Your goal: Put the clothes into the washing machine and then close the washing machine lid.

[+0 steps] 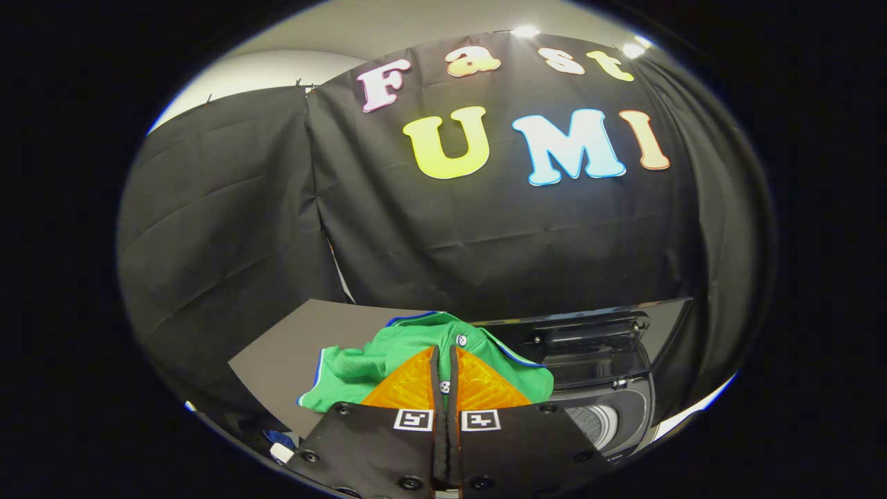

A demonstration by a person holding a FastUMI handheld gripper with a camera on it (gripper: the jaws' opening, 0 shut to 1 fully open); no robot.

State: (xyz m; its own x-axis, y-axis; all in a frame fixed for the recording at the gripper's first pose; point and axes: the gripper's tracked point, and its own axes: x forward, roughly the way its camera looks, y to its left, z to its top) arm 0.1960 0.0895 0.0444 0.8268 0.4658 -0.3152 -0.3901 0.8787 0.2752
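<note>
The tool [445, 374] is clenched on a green shirt [409, 350]: both fingers [409, 391] stand almost together with a thin fold of the cloth pinched between them, and the shirt looks to be lifted clear of the grey desk [291, 353] that shows behind it. The washing machine [610, 388] sits low and just to the right of the fingers, its dark lid [589, 333] standing raised behind the opening, with a bit of the perforated drum [594, 419] showing inside.

The step in hand looks like the carry to the drum. To do it well, keep the pinch firm while moving right and forward until the fingers are over the opening, not its rim. The shirt hangs wide to the left of the fingers, so it wants to be carried high enough for that trailing part to clear the machine's edge, then lowered well in before letting go, or a sleeve may drape over the rim and foul the lid.

The shirt is bright green, with blue and white piping along its edges and a button placket with pale buttons running just ahead of the fingertips. It is soft and rumpled, bunched in loose folds, and will sag and swing as it is carried
</note>
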